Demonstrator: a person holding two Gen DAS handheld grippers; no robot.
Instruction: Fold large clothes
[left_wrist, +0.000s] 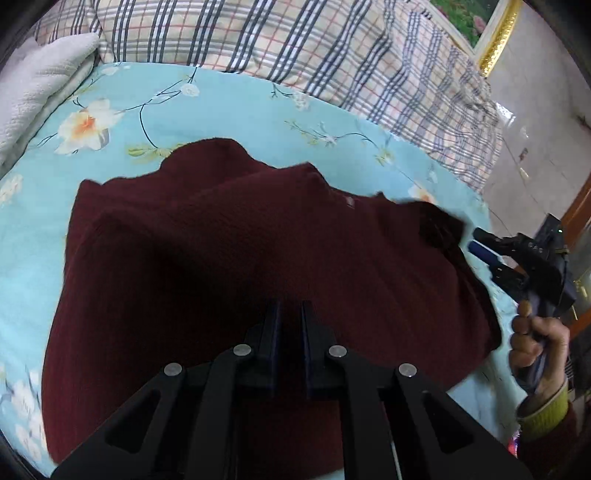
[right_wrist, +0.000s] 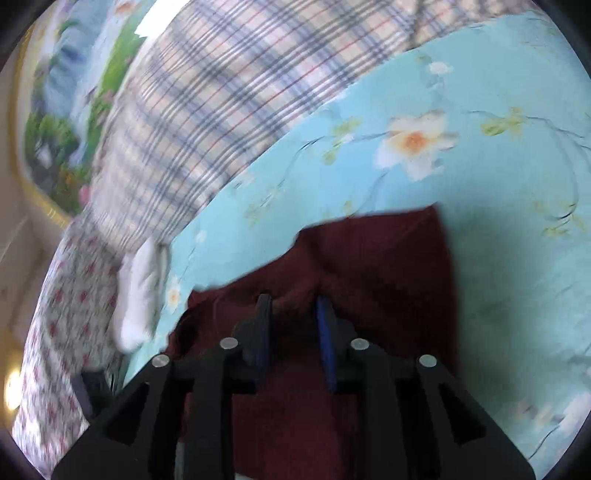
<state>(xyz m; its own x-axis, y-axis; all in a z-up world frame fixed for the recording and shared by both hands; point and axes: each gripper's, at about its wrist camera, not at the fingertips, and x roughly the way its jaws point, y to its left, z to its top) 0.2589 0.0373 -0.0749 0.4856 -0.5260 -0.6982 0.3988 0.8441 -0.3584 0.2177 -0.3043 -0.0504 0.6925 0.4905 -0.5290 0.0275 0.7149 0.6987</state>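
While a dark red knitted garment (left_wrist: 229, 266) is seen lying partly doubled over on a floral blue bedsheet (left_wrist: 122, 107), more folding is judged to remain. The left gripper (left_wrist: 290, 310) is nearly closed and holds nothing; the right gripper (right_wrist: 293, 306) is part open, its jaws around a fold of cloth without being pressed on it.

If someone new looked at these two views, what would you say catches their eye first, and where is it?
First, the dark red knitted garment, spread across the middle of the turquoise flowered bedsheet, right under both grippers. Next, the plaid quilt heaped along the far side of the bed. Then the right gripper at the garment's right edge, held by a hand in a yellow-green cuff.
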